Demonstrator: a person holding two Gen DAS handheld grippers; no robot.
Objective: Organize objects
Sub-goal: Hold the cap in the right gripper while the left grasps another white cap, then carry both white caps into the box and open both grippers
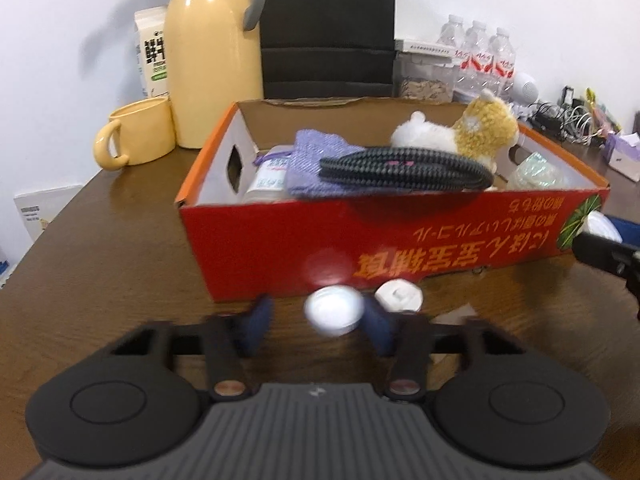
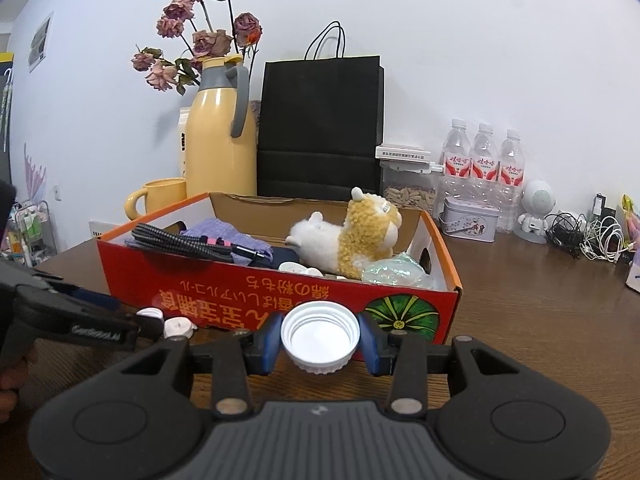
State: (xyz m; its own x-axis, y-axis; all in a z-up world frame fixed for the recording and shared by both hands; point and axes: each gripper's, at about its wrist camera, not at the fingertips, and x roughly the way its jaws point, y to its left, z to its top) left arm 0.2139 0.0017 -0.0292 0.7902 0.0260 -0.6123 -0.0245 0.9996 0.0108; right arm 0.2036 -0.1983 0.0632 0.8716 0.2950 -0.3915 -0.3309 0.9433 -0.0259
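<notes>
Between the blue pads of the right tongs (image 2: 320, 344), a white bottle cap (image 2: 320, 338) is gripped, hollow side toward the camera, just in front of the red cardboard box (image 2: 256, 296). On the brown table (image 1: 120, 264) before that box, the left tongs (image 1: 320, 326) frame a blurred white cap (image 1: 334, 314); the right pad appears to touch it, the left stands clear, so no firm grip shows. Beside it lies a white plug (image 1: 399, 296); inside the box rest a plush toy (image 2: 356, 236), a black cable (image 1: 404, 168) and a purple cloth (image 1: 316, 160).

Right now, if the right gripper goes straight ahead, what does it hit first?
Probably the red box's front wall, right behind the white cap that the right gripper holds; the gap is hard to judge.
</notes>
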